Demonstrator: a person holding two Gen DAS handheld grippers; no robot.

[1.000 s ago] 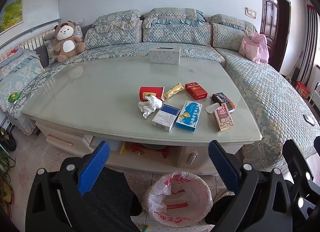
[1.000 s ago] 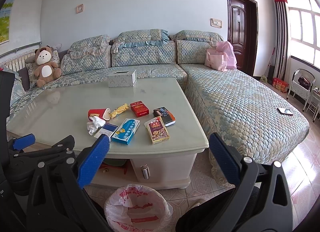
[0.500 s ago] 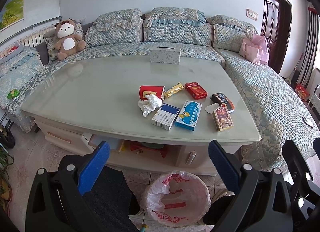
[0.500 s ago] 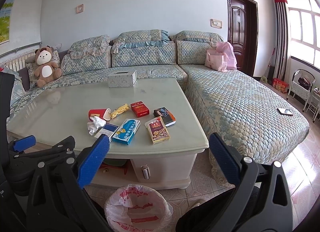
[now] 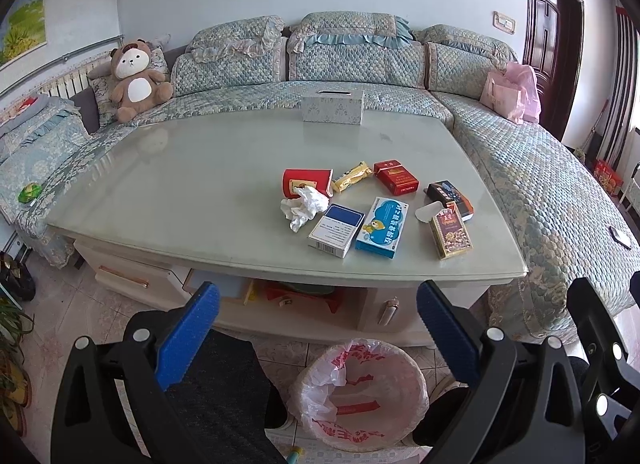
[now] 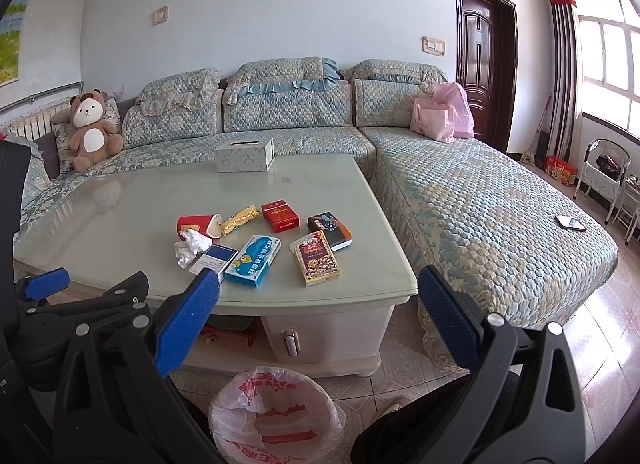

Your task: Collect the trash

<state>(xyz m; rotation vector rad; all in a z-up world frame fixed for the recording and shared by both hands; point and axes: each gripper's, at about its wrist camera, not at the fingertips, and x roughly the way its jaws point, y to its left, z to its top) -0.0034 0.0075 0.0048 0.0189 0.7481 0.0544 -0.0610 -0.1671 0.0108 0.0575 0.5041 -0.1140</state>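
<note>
Trash lies on the glass coffee table (image 5: 192,184): a tipped red paper cup (image 5: 306,181), a crumpled white tissue (image 5: 303,206), a yellow wrapper (image 5: 352,176), a red pack (image 5: 395,177), a white-blue box (image 5: 336,230), a light blue box (image 5: 382,227), a brown box (image 5: 450,231) and a dark pack (image 5: 450,199). A bin with a pink-printed bag (image 5: 362,392) stands on the floor before the table. My left gripper (image 5: 318,312) is open and empty, above the bin. My right gripper (image 6: 318,300) is open and empty, near the table's front edge (image 6: 320,296); the bin shows below it (image 6: 276,416).
A tissue box (image 5: 333,105) stands at the table's far side. A corner sofa (image 5: 540,184) wraps the table, with a teddy bear (image 5: 134,80) and pink bags (image 5: 512,93) on it. A shelf and drawers sit under the tabletop. A door (image 6: 484,72) is at the back right.
The left wrist view has shifted slightly, showing the table a little lower and nearer. The right gripper has barely moved. Both stay open.
</note>
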